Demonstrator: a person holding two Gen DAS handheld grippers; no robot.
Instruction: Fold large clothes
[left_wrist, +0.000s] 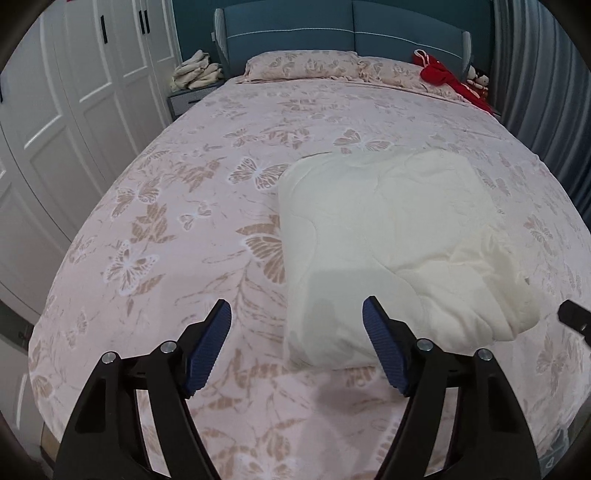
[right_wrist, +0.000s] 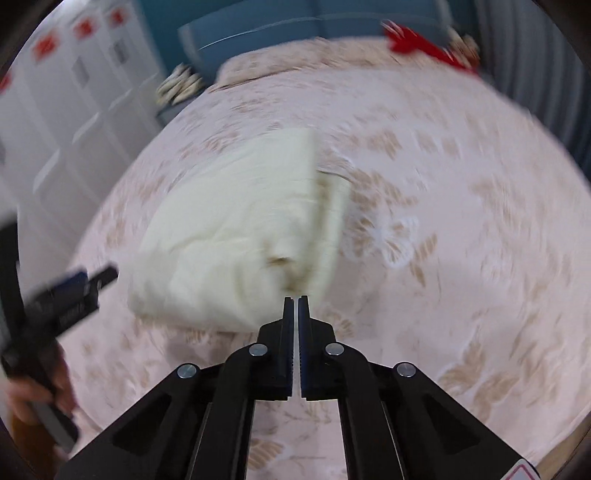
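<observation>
1. While the cream garment (left_wrist: 384, 243) lies as a folded bundle on the bed (left_wrist: 177, 206) just ahead, my left gripper (left_wrist: 297, 347) gapes wide, holding nothing; folding looks nearly finished.
2. Through the blurred right view, my right gripper (right_wrist: 296, 306) is pinched together, empty, just short of the bundle's near edge; next I'd tidy that edge.

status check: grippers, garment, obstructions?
Left gripper open, empty. Right gripper shut, empty. Cream garment folded on bed. Nothing blocking.

one folded cream quilt (left_wrist: 384, 236), two pillows (left_wrist: 301, 64) at 12 o'clock, one red garment (left_wrist: 441, 72), two grippers (left_wrist: 297, 314).
</observation>
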